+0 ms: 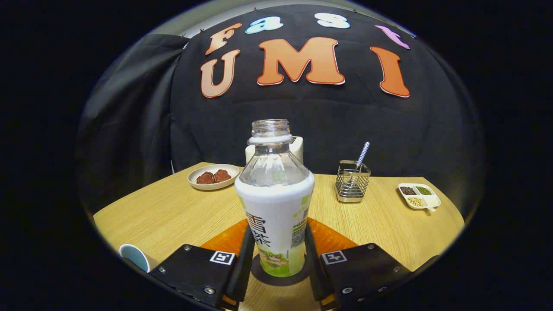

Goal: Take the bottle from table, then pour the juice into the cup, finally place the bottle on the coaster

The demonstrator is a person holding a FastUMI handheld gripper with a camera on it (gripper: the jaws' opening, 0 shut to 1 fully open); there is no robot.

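Observation:
An uncapped clear bottle [276, 194] with a white and green label stands upright on a dark round coaster [276, 281]. The coaster lies on an orange mat [224, 239] on the wooden table [173, 216]. My gripper [278, 229] is shut on the bottle's lower body, one finger pressed against each side of the label. The part of the bottle above the label looks clear. A white cup [134, 258] with a blue inside stands on the table to the left of my left finger, close to the table's near edge.
Beyond the bottle to the left is a plate [214, 177] holding reddish-brown food. A wire holder [352, 185] with a striped straw stands to the right, and a white divided dish [419, 196] of beans lies farther right. A white object [298, 147] sits behind the bottle.

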